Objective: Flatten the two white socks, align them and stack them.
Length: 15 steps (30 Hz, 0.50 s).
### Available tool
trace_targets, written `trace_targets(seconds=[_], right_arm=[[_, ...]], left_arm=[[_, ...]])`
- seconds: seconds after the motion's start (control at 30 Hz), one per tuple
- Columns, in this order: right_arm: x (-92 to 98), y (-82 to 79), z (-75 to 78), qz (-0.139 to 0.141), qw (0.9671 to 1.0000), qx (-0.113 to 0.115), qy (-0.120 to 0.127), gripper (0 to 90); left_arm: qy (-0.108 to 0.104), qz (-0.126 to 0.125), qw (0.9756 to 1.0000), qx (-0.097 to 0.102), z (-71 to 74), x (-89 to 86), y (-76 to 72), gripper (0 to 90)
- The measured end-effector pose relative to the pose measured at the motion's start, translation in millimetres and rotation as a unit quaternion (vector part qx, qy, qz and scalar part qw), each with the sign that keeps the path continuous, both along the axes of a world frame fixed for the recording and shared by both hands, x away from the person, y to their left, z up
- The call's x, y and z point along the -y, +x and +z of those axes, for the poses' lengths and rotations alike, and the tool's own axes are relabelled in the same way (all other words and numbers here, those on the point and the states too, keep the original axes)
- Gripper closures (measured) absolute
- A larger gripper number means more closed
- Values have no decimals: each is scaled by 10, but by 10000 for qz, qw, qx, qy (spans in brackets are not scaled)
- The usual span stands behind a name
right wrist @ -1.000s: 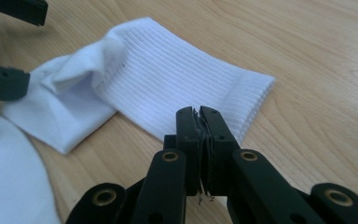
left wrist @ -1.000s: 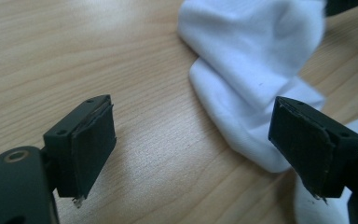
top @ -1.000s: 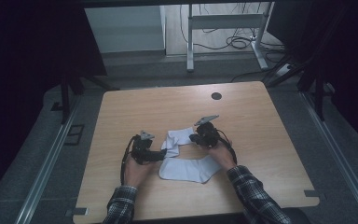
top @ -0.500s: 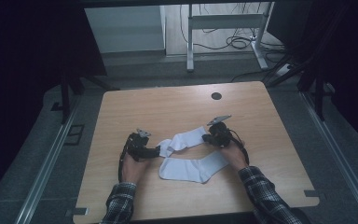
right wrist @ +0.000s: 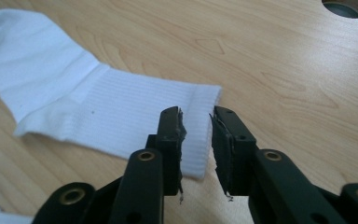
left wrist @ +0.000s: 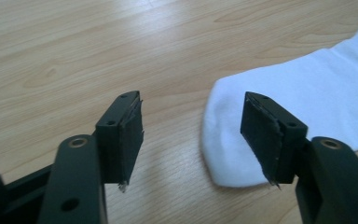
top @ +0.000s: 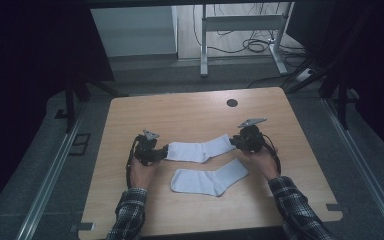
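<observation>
Two white socks lie on the wooden table (top: 190, 115). The upper sock (top: 200, 150) is stretched flat between my two grippers, and the lower sock (top: 210, 180) lies just in front of it. My left gripper (top: 164, 152) is at the upper sock's toe. Its jaws have just been closing and still stand apart (left wrist: 193, 100), with the toe (left wrist: 223, 140) lying between them, close to the right one. My right gripper (top: 234, 142) is at the cuff. Its jaws have just been opening (right wrist: 196, 114) and leave a narrow gap over the cuff's (right wrist: 196, 126) edge, without pressing it.
A round dark cable hole (top: 232, 103) sits in the table's far side, also seen as a hole (right wrist: 347, 5) in the right gripper view. Beyond the table stand a white frame's legs (top: 204, 45) and loose cables on the floor. Metal rails run along both sides.
The right gripper has drawn the bunched upper sock out to the right until it lies flat, and its jaws have come off the cuff. The left gripper has stayed near the toe.
</observation>
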State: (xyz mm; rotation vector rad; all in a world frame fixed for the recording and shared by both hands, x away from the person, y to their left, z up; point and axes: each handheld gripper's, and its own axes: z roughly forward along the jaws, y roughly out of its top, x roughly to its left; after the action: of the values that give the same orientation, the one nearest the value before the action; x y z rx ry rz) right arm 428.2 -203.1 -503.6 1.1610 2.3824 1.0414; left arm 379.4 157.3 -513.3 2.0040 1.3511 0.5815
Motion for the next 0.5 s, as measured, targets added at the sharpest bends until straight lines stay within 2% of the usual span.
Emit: trace_targets(seconds=[0.07, 0.3, 0.33, 0.5], right_arm=[[-9, 22, -10, -9, 10000, -22, 18, 684], [-84, 125, -170, -106, 9999, -70, -81, 610], [-78, 143, -206, -147, 9998, -80, -69, 591], [-59, 165, -264, -172, 9997, -126, -92, 600]], left_arm=[[-89, -81, 9999, -72, -24, 18, 26, 423], [-127, -28, 9997, -209, -137, 46, 97, 441], [-152, -46, 9996, -238, -161, 42, 106, 470], [-55, -59, 9994, -328, -211, 51, 119, 523]])
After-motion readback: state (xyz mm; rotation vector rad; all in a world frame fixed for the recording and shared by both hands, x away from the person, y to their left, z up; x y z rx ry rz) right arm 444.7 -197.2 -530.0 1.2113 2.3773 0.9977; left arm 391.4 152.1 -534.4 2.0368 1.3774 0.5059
